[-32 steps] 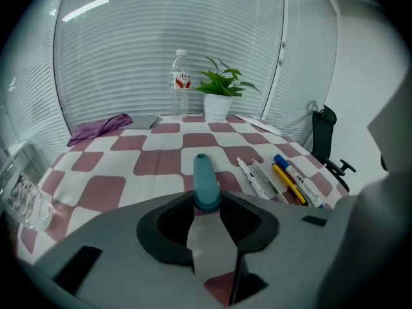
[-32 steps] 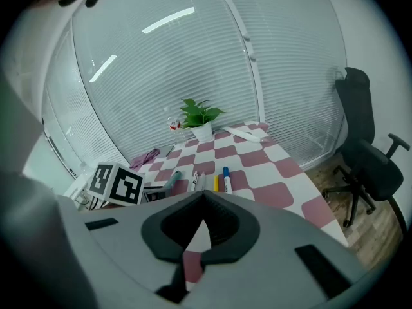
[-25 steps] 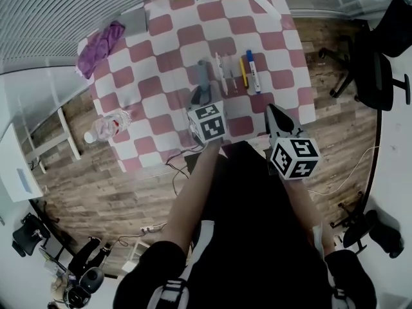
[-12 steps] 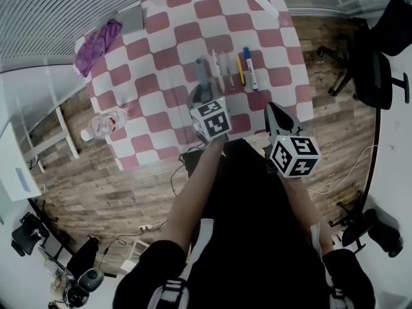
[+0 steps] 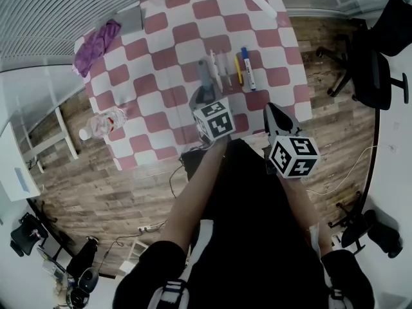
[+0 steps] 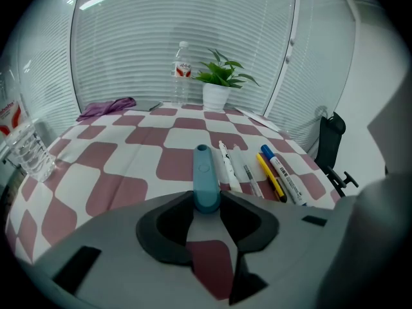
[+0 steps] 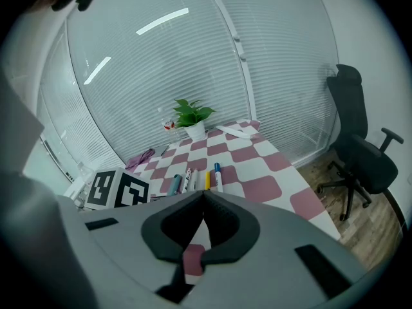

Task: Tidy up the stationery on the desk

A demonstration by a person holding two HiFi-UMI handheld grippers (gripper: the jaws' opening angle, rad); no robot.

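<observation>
Left claw (image 6: pixel 207 202) apparently clamping teal tool (image 6: pixel 203 171) | right claw (image 7: pixel 203 196) closed, empty, by table's (image 7: pixel 264 188) near edge

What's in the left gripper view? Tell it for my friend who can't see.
The left gripper pinches the near end of a teal stick lying on a red-and-white checked tablecloth. Beside it, to the right, lie white pens, a yellow pen and a blue-capped marker. A potted plant and a water bottle stand at the far edge.
</observation>
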